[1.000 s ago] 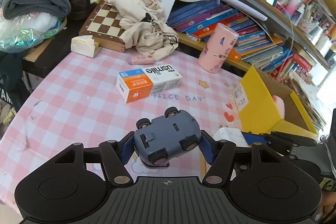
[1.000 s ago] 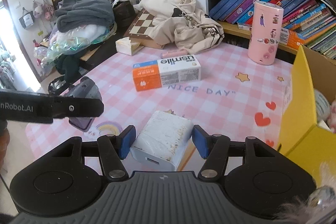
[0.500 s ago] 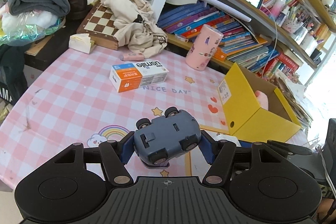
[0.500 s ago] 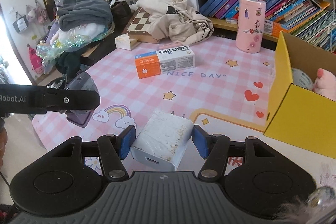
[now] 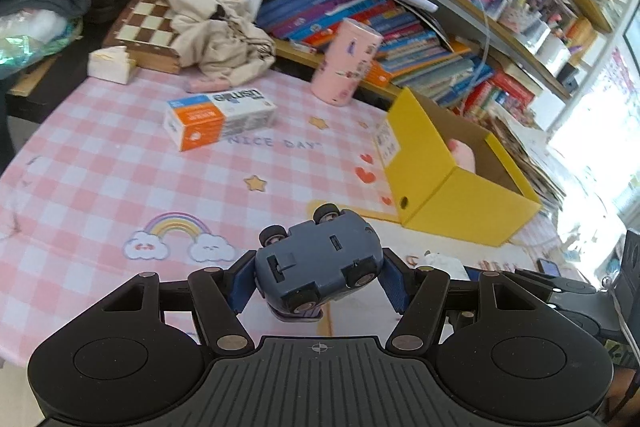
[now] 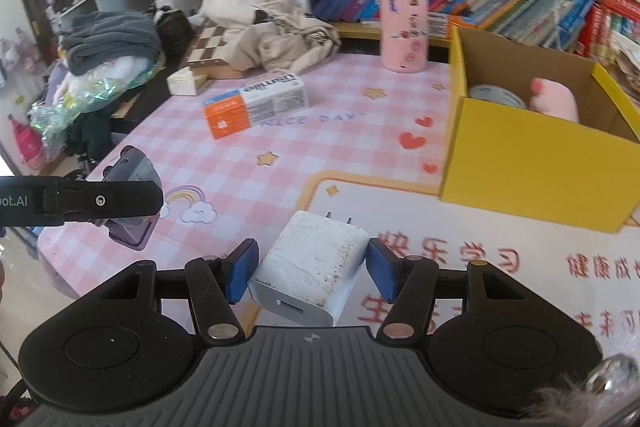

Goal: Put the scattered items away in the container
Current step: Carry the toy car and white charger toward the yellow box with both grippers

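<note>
My left gripper (image 5: 318,277) is shut on a blue toy car (image 5: 316,261), held wheels-up above the pink checked table. My right gripper (image 6: 310,273) is shut on a white wall charger (image 6: 310,267), prongs pointing forward. The yellow cardboard box (image 5: 452,195) stands open ahead to the right; in the right wrist view the box (image 6: 532,167) holds a pink plush (image 6: 554,103) and a tape roll (image 6: 496,95). An orange and white usmile box (image 5: 218,117) lies on the table further back. The left gripper with the car shows at the left of the right wrist view (image 6: 128,199).
A pink patterned tumbler (image 5: 346,63) stands at the table's back edge before a shelf of books (image 5: 400,27). A chessboard (image 5: 148,31) with a beige garment (image 5: 216,27) lies at back left, beside a small tissue box (image 5: 110,65). Grey clothes (image 6: 108,41) pile at left.
Both grippers have lifted and pulled back from the table while turning right toward the yellow box, each keeping its object. The box interior now shows more fully.
</note>
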A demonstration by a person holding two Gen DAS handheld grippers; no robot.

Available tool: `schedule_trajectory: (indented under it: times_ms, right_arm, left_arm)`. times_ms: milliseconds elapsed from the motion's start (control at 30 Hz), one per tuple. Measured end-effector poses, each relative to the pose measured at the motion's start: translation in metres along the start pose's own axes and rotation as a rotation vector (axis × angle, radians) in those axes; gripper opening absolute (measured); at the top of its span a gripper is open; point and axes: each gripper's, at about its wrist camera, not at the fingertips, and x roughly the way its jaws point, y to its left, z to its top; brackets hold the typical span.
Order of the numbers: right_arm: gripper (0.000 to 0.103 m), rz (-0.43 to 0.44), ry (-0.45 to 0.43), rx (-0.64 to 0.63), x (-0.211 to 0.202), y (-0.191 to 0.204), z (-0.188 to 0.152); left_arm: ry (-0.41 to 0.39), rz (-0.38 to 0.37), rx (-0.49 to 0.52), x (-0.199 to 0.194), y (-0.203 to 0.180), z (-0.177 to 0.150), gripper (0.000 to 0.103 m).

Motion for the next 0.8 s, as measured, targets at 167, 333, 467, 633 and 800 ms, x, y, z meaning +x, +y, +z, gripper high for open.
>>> schedule_trajectory:
  times_ms: [167,333,467,633,800]
  right_arm:
    - [0.057,-0.05,0.002,0.036,-0.01,-0.01,-0.007]
    - [0.057,-0.104,0.005,0.081,-0.02,-0.026,-0.015]
    - [0.057,-0.141,0.01,0.11,-0.026,-0.039,-0.019]
    - [0.057,-0.176,0.022,0.136,-0.03,-0.056,-0.022]
    - [0.057,-0.217,0.017,0.177,-0.038,-0.078,-0.024]
  left_arm:
    - [0.033,-0.05,0.036,0.012,-0.012,0.0,0.063]
    - [0.06,-0.096,0.065,0.025,-0.026,0.001,0.063]
    - [0.084,-0.133,0.094,0.035,-0.041,0.001,0.063]
    - [0.109,-0.16,0.122,0.047,-0.058,0.002,0.063]
    - [0.147,-0.178,0.152,0.059,-0.074,0.001,0.063]
